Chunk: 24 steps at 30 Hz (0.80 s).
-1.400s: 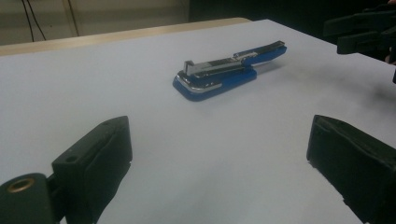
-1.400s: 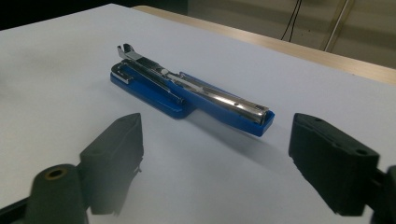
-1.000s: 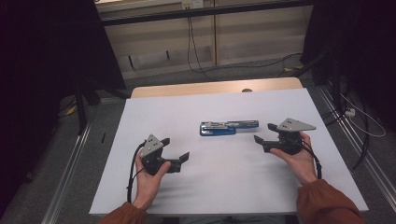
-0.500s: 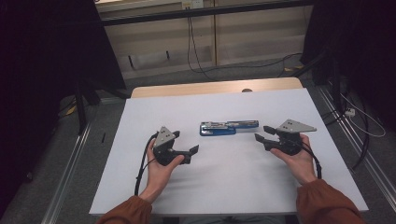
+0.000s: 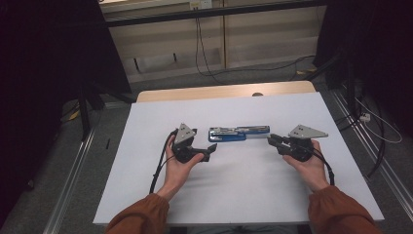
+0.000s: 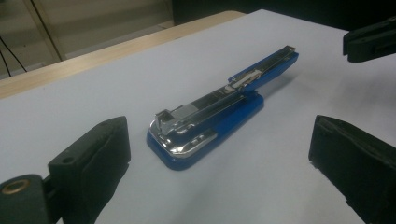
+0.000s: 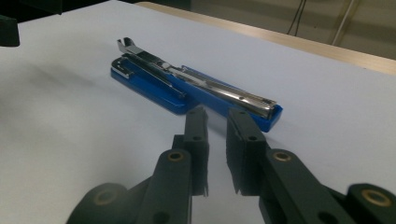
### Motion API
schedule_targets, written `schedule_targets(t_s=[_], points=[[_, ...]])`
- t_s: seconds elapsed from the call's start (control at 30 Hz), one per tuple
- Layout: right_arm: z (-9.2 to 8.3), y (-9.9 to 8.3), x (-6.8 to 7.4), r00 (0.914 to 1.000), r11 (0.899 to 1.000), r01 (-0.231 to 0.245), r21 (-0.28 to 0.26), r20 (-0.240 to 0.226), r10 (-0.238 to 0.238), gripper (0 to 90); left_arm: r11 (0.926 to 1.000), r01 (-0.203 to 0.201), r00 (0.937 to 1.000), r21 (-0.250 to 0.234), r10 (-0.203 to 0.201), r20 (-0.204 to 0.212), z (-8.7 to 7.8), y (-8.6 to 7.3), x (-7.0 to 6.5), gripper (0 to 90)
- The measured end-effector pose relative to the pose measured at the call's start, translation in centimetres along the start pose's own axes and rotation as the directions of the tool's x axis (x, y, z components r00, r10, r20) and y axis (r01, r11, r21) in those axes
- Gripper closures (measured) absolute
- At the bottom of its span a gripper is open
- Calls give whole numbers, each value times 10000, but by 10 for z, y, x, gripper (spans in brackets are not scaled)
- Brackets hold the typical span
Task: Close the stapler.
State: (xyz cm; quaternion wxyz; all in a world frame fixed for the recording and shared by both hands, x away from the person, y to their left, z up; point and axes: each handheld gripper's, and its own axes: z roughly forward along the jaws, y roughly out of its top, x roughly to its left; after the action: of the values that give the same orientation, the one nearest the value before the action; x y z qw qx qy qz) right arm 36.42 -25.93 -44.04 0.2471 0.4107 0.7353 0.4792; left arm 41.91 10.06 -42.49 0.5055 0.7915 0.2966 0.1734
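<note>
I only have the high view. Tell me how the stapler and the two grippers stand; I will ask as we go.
Observer: The stapler is swung open: its metal top lies folded out past the blue base, which your view blurs.
Operator: Report the left gripper's jaws.
Observer: The left gripper has its jaws spread wide, with the stapler's rounded chrome end lying between them but farther off, untouched.
Operator: Now the right one.
Observer: The right gripper has its jaws nearly together, a narrow gap left, tips just short of the stapler's blue end and holding nothing.
</note>
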Motion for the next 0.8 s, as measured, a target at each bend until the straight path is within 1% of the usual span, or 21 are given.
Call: schedule_targets(t_s=[0.03,0.07,0.17,0.2,0.27,0.3,0.37,0.47,0.57,0.6,0.63,0.7,0.73,0.77,0.8], points=[[0,0,0,9999,10000,0,42,110,0,809,10000,14,10000,60,-14,-31,3,0,2,58],[0,-1,-2,9999,10000,-55,13,92,55,825,9999,69,10000,73,-69,8,6,0,3,58],[-1,-2,-5,9999,9999,-110,-22,121,111,886,10000,57,10000,49,-57,-19,12,0,6,58],[-1,-2,-5,9998,9999,-163,-22,87,163,899,9999,25,10000,114,-24,-49,15,1,7,58],[0,-3,-6,9998,9998,-173,43,32,172,900,9998,19,9999,221,-15,-159,21,4,9,59],[1,-3,-6,9998,9998,-179,103,-65,180,900,9996,130,9998,246,-126,-172,24,5,9,59],[2,-4,-5,9998,9997,-157,181,-114,159,900,9996,132,9998,232,-129,-135,29,8,11,72],[2,-4,-5,9999,9997,-79,243,-127,82,900,9997,-46,9997,239,52,-251,36,11,13,82],[3,-5,-6,9999,9995,-80,299,-84,82,900,9991,373,9992,183,-371,-121,37,8,17,95],[3,-6,-7,9999,9996,-89,282,-87,91,900,9989,417,9991,229,-417,-30,37,7,18,99],[2,-6,-7,9999,9995,-130,283,-40,132,900,9991,275,9996,335,-273,-66,38,6,18,105],[2,-6,-8,9999,9994,-152,298,13,152,900,9991,9,9995,419,5,-321,38,5,19,128],[2,-7,-9,9999,9994,-142,313,33,141,900,9989,35,9992,458,-16,-412,38,5,20,147],[2,-7,-9,9999,9994,-148,328,36,147,900,9988,142,9989,478,-121,-452,38,4,21,171],[2,-7,-9,9999,9993,-144,346,39,143,900,9985,161,9989,519,-138,-446,38,4,22,201]])
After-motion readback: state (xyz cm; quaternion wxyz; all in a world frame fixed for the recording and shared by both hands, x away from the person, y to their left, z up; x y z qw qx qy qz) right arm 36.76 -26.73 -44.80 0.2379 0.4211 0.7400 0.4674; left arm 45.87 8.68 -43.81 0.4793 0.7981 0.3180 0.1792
